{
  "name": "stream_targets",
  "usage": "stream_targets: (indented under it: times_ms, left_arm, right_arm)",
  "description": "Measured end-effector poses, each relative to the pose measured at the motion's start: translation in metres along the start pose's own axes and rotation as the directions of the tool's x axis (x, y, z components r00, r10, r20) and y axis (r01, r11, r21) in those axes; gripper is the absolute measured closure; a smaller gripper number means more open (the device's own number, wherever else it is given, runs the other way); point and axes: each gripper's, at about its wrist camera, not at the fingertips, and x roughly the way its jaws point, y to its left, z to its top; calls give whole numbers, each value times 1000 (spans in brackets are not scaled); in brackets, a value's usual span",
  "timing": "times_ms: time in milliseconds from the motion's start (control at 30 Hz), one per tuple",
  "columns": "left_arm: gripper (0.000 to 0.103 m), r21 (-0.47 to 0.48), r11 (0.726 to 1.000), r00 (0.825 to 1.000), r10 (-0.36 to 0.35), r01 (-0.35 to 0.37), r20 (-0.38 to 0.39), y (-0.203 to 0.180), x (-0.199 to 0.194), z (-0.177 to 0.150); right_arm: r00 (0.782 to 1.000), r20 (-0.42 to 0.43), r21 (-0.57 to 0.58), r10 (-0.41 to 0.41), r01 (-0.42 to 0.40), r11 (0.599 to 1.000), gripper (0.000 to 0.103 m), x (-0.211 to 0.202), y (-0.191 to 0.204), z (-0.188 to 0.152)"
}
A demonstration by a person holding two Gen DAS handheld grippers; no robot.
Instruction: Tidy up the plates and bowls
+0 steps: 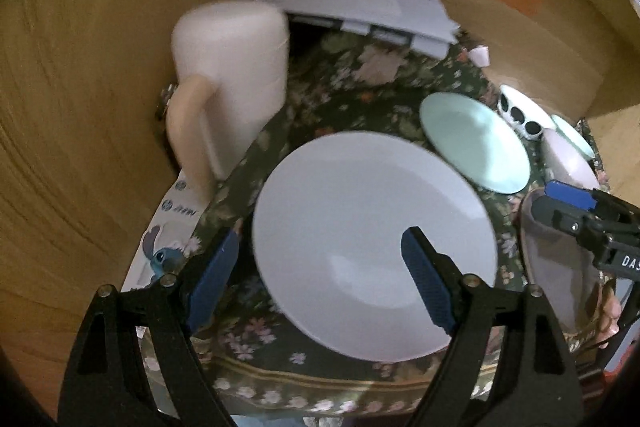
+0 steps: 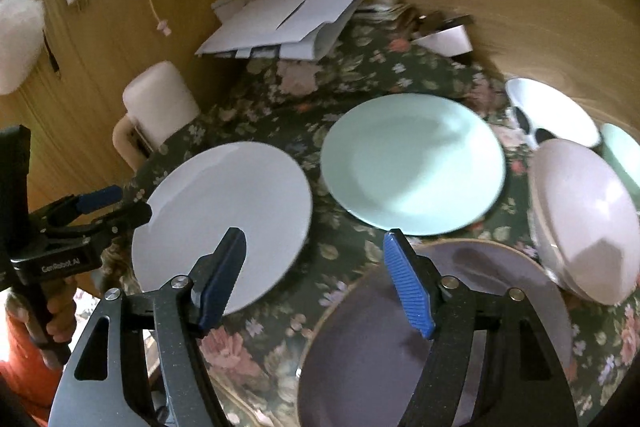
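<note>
White plate (image 1: pixel 372 243): flat on the floral tablecloth (image 1: pixel 340 99), near the table's front edge, pale green plate (image 1: pixel 476 143) just beyond. Judged rigid, glazed, slippery, breakable; best taken at the rim, one pad above and one below. Left gripper (image 1: pixel 324 275) wide open, empty; left finger (image 1: pixel 212 279) off the plate's near-left rim, right finger (image 1: pixel 428 279) over the plate face; contact not discernible. Right gripper (image 2: pixel 316 279) partly open, empty; hangs over bare cloth between white plate and grey gold-rimmed plate (image 2: pixel 400 347). White bowl (image 2: pixel 588 223) at far right, spotted bowl (image 2: pixel 552 111) behind it. Nothing gripped.
</note>
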Motion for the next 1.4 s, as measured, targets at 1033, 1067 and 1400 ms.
stream_targets:
  times_ms: [1033,1067,1400]
  left_arm:
    - [65,-49,994,989,-100,95,-112,27,37,-11]
    - [65,-41,995,989,-99,94,-110,26,37,-12]
    - [65,-46,996,992,-82,77,-101,22,35,-8]
  right_arm:
    - [974,-222,7,44,-43,999,71,89,14,16]
    - [974,-222,-1,38,-39,999,71,90,15,16]
    - [979,-200,-17,41,-45,999,71,84,16,13]
